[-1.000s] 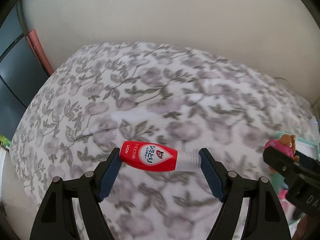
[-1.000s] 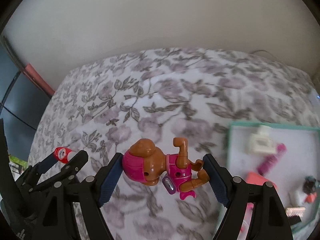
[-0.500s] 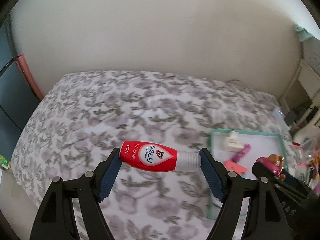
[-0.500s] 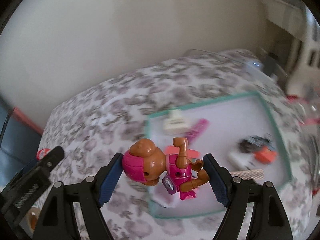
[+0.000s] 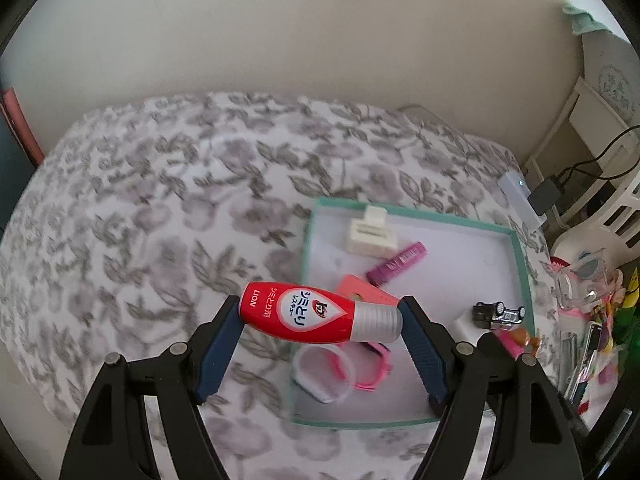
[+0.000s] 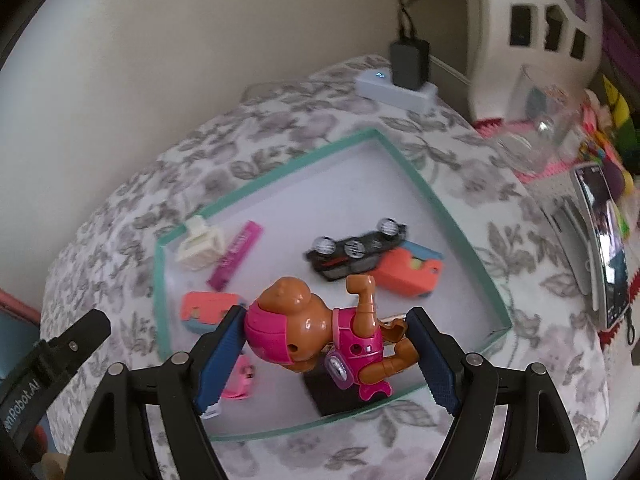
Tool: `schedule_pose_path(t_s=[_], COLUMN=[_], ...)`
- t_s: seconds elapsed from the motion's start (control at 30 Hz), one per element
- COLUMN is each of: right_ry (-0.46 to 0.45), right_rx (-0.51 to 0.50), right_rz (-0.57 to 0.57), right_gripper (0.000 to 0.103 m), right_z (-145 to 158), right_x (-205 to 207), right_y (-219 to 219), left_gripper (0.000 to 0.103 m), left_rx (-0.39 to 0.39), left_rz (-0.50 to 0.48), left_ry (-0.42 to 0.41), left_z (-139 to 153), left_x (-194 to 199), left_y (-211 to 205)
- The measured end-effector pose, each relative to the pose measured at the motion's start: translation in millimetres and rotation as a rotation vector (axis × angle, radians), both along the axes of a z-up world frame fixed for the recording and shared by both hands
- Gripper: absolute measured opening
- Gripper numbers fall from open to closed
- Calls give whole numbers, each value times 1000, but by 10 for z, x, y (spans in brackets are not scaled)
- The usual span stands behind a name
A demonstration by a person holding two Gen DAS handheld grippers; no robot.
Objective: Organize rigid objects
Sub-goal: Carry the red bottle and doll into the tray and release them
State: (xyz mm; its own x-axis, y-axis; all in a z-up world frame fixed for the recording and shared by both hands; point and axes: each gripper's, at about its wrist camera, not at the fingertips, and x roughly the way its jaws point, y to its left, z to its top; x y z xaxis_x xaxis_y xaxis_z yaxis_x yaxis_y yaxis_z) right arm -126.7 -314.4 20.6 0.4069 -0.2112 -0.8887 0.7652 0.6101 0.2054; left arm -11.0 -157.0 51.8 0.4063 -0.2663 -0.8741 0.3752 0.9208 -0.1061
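Observation:
My left gripper (image 5: 320, 320) is shut on a red bottle with a silver cap (image 5: 316, 317), held crosswise above the left edge of a teal-rimmed white tray (image 5: 306, 240). My right gripper (image 6: 326, 344) is shut on a brown toy dog in a pink suit (image 6: 320, 330), held above the near part of the same tray (image 6: 460, 224). In the tray lie a cream clip (image 6: 199, 246), a purple tube (image 6: 236, 258), a black toy car (image 6: 356, 254), orange blocks (image 6: 408, 274) and a pink ring (image 5: 374, 372).
The tray sits on a floral cloth (image 5: 140, 220). A grey power strip with a black adapter (image 6: 394, 90), a clear glass (image 6: 536, 136), a phone (image 6: 604, 244) and a white basket (image 6: 536, 20) stand to the right.
Both grippers have swung right, from over the bare floral cloth to over the tray, each still holding its object. The tray has come fully into both views.

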Motion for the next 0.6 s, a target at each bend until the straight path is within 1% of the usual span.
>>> schedule_pose_path(t_s=[0.1,0.23,0.4,0.6], right_ry=[22,37,50,54], right_rx=[26,37,32,19], right_rz=[-22,-23,-1,26], right_gripper=[83,83,83,83], right_z=[-115,-191,-233,-237], right_x=[-47,-52,4,46], right_y=[-87,-115,-77,-32], left_gripper=[79,79,79,79], left_rx=[3,14,0,-10], left_rz=[-13,-21,-58,-78], left_ry=[7,42,40,45], left_z=[-144,-309,-341,-360], left_x=[-15,18,-15,-29], left_y=[-107,-185,-252,-292])
